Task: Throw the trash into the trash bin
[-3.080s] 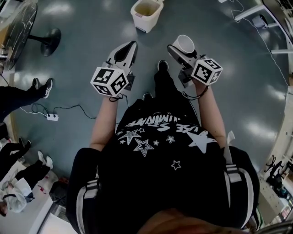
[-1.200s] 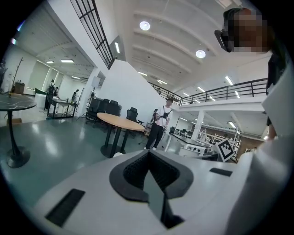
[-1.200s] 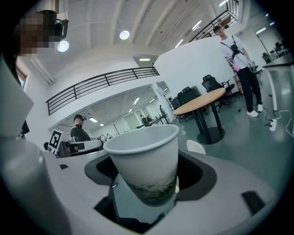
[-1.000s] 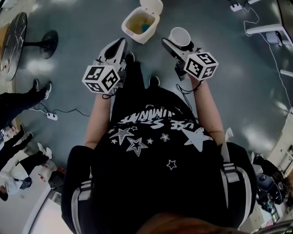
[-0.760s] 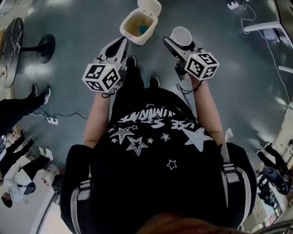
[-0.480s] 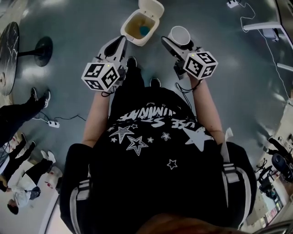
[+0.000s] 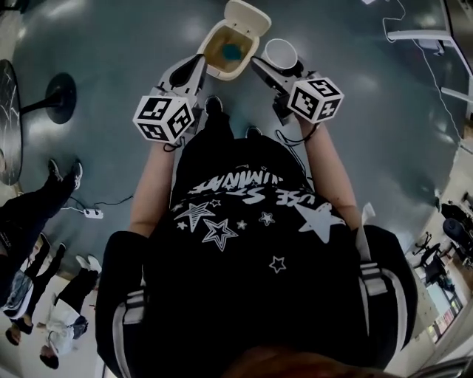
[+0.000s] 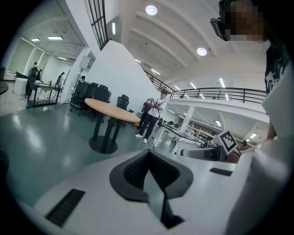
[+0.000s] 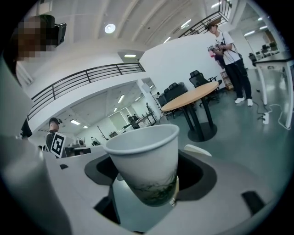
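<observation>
The open white trash bin (image 7: 219,70) stands on the floor just ahead of me, its lid (image 7: 248,15) flipped back and something blue (image 7: 231,52) lying inside. My right gripper (image 7: 272,65) is shut on a white paper cup (image 7: 281,53), held upright beside the bin's right rim. In the right gripper view the cup (image 9: 146,163) fills the space between the jaws of the gripper (image 9: 147,186). My left gripper (image 7: 195,68) hovers at the bin's left rim, its jaws together on nothing. The left gripper view shows that gripper (image 8: 149,158) with only its pads meeting.
A black pedestal base (image 7: 58,96) and a power strip (image 7: 93,213) with its cable lie on the floor to my left, near several people's legs (image 7: 41,199). A round wooden table (image 8: 112,111) and standing people (image 8: 151,119) are farther off in the hall.
Both grippers have moved forward, and the bin now lies between them. The cup stays in the right gripper. My left gripper stays shut.
</observation>
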The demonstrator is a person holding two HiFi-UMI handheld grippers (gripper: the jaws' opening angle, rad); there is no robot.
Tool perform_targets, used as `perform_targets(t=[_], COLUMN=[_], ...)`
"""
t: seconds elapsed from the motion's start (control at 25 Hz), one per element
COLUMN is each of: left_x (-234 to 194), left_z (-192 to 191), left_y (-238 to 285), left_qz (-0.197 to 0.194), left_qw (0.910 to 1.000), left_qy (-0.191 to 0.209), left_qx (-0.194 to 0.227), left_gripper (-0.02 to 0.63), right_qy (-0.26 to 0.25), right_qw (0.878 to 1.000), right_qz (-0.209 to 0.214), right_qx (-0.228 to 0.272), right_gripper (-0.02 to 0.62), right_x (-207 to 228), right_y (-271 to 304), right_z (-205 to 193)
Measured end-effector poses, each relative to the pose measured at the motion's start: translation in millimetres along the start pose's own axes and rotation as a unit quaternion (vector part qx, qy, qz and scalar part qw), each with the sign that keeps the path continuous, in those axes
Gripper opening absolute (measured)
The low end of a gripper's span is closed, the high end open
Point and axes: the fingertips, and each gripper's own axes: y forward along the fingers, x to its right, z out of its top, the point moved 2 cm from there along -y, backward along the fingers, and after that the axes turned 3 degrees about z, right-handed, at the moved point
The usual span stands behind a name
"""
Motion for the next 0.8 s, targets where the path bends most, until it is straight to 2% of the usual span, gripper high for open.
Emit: perform_targets(t=[0.28, 0.52, 0.8], left_x=[-45.8, -55.6, -52.9], left_z=[9.2, 2.1, -12.8], left_y=[15.5, 31.8, 48.9], left_qz=[0.005, -0.031, -0.036], left_qw=[0.9999, 0.9990, 0.9977], left_qy=[-0.012, -0.002, 0.002], left_qx=[-0.001, -0.033, -0.057], left_gripper=[0.011, 0.011, 0.011], right_qy=[0.032, 0.047, 0.057], right_qw=[0.999, 0.996, 0.996], right_qz=[-0.039, -0.074, -0.069], right_qx=[0.016, 0.025, 0.007], right_gripper=[0.367, 0.367, 0.367], right_x=[8.3, 10.5, 12.3], right_y=[24.7, 29.3, 38.4], right_z=[6.0, -2.1, -15.6])
